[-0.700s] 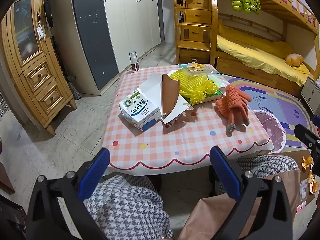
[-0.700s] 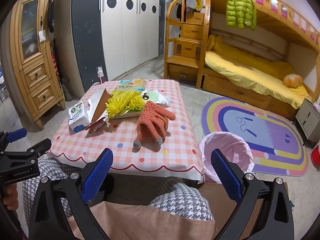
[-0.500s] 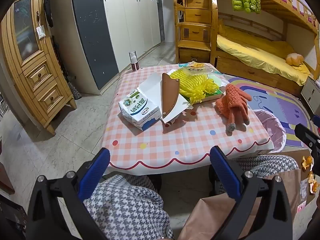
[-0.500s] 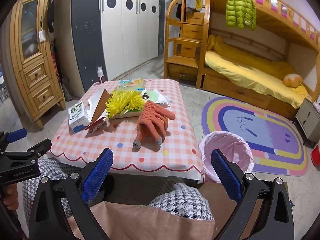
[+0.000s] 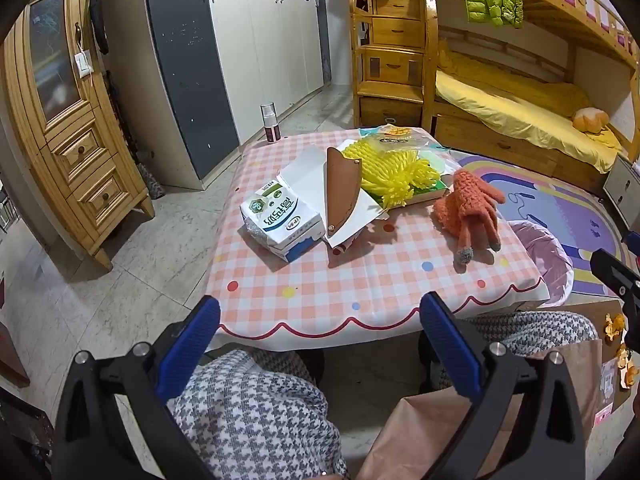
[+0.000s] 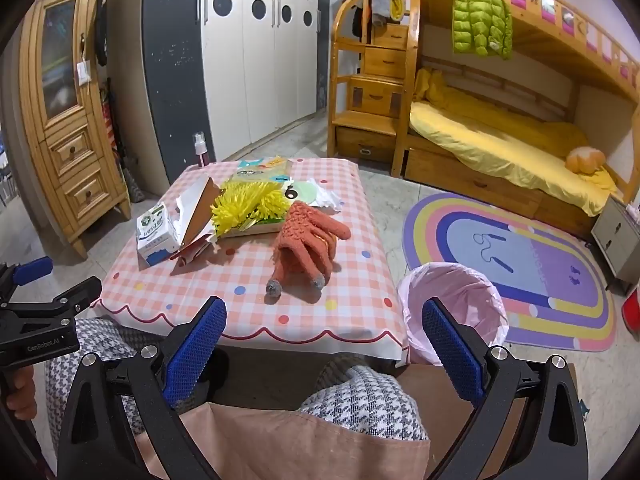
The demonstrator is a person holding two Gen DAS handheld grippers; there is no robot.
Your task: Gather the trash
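Crushed milk carton (image 5: 282, 220), white-blue, dented, on table (image 5: 360, 280); left claw (image 5: 320, 344), right claw (image 6: 324, 344) spread, empty.

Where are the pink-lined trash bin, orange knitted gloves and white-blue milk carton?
pink-lined trash bin (image 6: 454, 300): right wrist view, inner liner wall.
orange knitted gloves (image 6: 308, 240): right wrist view, palm area.
white-blue milk carton (image 5: 280, 216): left wrist view, printed top face.

wooden bunk bed (image 6: 500, 148), green jacket (image 6: 480, 20), rainbow rug (image 6: 520, 264), white wardrobe (image 5: 264, 48), wooden cabinet (image 5: 68, 120)
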